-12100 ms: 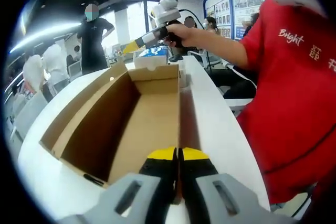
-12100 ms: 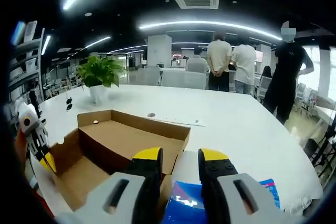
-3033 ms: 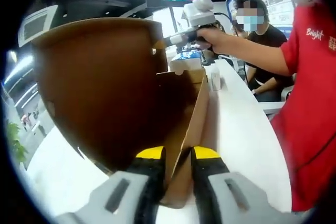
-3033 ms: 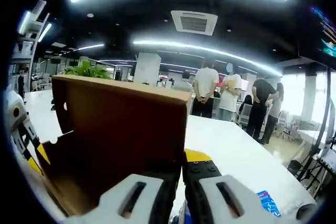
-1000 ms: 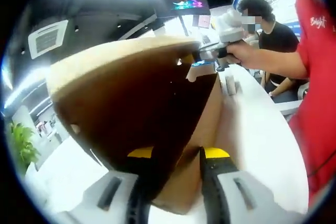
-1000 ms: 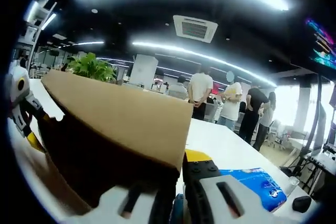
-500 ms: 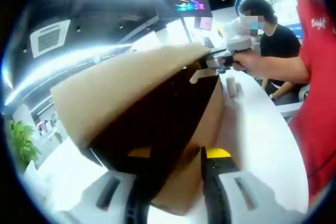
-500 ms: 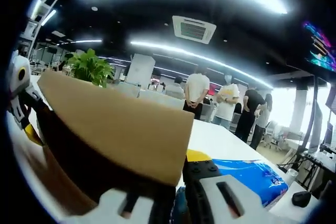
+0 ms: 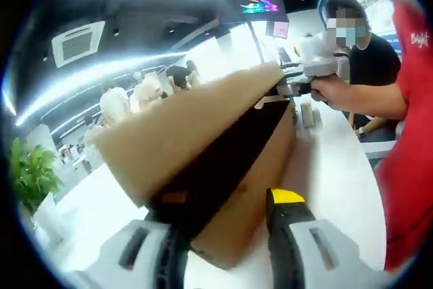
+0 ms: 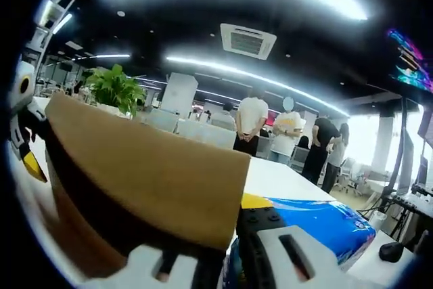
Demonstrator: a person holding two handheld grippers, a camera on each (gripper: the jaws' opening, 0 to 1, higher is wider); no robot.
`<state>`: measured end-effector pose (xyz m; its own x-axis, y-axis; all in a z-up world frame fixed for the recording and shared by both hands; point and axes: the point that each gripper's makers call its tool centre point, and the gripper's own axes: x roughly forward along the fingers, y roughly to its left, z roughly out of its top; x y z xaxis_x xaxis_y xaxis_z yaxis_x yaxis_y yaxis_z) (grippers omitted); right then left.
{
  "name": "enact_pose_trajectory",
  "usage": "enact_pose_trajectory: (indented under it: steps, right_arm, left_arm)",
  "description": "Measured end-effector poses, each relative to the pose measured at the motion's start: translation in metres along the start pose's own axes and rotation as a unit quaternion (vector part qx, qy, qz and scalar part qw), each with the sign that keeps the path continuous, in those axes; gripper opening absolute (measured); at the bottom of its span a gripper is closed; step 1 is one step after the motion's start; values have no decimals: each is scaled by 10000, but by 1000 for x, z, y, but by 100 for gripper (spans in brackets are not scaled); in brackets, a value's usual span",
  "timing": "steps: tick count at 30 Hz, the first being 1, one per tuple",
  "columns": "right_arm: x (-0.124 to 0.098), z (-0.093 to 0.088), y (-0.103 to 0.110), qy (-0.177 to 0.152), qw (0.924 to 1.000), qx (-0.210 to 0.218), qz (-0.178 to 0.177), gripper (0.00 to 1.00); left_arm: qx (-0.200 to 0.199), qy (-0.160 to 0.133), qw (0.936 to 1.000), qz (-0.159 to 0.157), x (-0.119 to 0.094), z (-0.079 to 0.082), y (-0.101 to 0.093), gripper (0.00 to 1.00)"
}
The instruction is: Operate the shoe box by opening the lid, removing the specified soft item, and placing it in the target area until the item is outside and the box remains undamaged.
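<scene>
In the left gripper view, a brown cardboard shoe box sits on a white surface, filling the centre. Its lid is tilted partway down over the box, leaving a dark wedge-shaped gap beneath it. The left tool rises from 6 o'clock with its jaws apart, one on each side of the box's near corner; the left-hand jaw is partly hidden under the lid, and whether it touches the cardboard cannot be told. At 2 o'clock a person's hand holds the right tool at the lid's far corner. The red sleeve of that person's shirt fills the 3 o'clock edge. A second person in black sits behind. A potted plant stands at 9 o'clock, and more people stand in the distance near 11 o'clock.

In the right gripper view, the lid slopes across the lower left, blocking the box interior. The right tool at 6 o'clock grips the lid's near edge, one jaw hidden beneath the cardboard. A soft blue package lies just beside it at 4 o'clock. The left tool shows at 9 o'clock. The plant is at 10 o'clock, and several people stand beyond the surface.
</scene>
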<state>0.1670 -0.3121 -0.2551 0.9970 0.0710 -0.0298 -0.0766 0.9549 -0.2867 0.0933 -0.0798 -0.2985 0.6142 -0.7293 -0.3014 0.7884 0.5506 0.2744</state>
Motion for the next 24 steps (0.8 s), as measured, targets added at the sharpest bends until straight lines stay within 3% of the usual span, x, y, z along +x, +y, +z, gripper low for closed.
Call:
enact_pose_trajectory:
  steps: [2, 6, 17, 24]
  right_arm:
    - [1, 0, 0, -5, 10000, 8, -13, 0]
    - [0, 0, 0, -27, 10000, 29, -23, 0]
    - [1, -4, 5, -73, 9999, -96, 42, 1]
    - [5, -5, 10, -76, 9995, -249, 169, 2]
  left_arm:
    - [-530, 9, 9985, 122, -2, -1, 4, 48]
    - [-1099, -221, 9932, 311, -11, 5, 12, 52]
    - [-1544, -642, 9809, 995, -41, 0, 31, 63]
    - [-1615, -721, 9783, 1080, -45, -6, 25, 64]
